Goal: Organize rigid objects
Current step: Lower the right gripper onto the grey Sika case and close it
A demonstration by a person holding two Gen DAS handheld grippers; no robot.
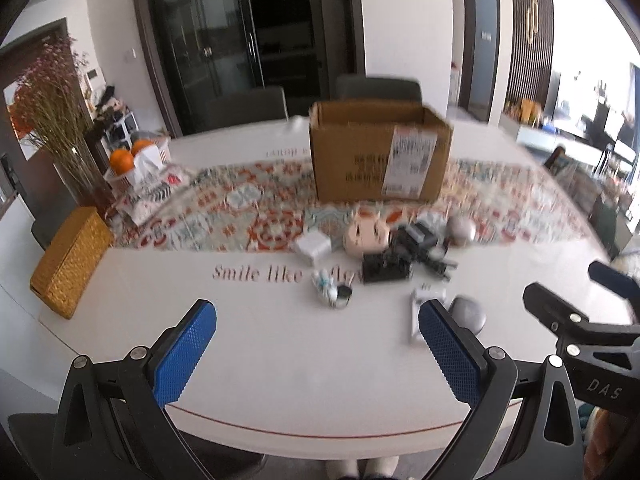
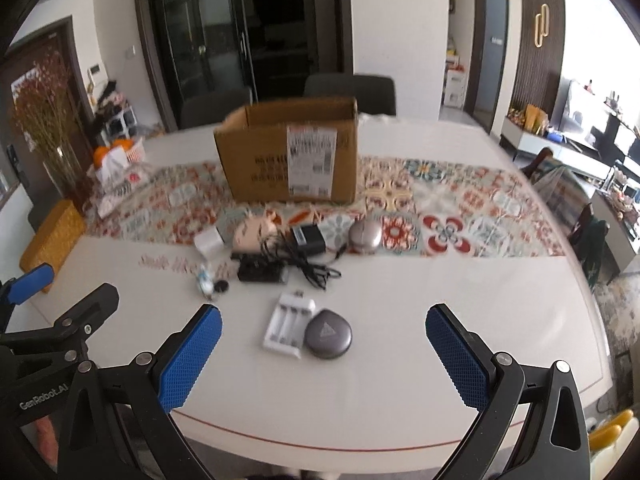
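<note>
An open cardboard box (image 2: 292, 156) stands on the patterned runner; the same cardboard box (image 1: 380, 152) shows in the left wrist view. In front of it lie a white cube charger (image 2: 209, 243), a pink device (image 2: 254, 232), a black adapter with cable (image 2: 308, 240), a black flat box (image 2: 260, 272), a silver mouse (image 2: 365, 235), a white battery charger (image 2: 289, 325) and a grey round case (image 2: 329, 334). My left gripper (image 1: 316, 354) hovers open over the near table edge, empty. My right gripper (image 2: 324, 354) is open too, just short of the grey case.
A woven yellow box (image 1: 72, 262), a vase of dried flowers (image 1: 60, 128) and a basket of oranges (image 1: 132, 160) occupy the table's left end. Chairs (image 2: 352, 88) stand behind the white table (image 2: 440, 280). A small bottle and black cap (image 1: 334, 290) lie by the table lettering.
</note>
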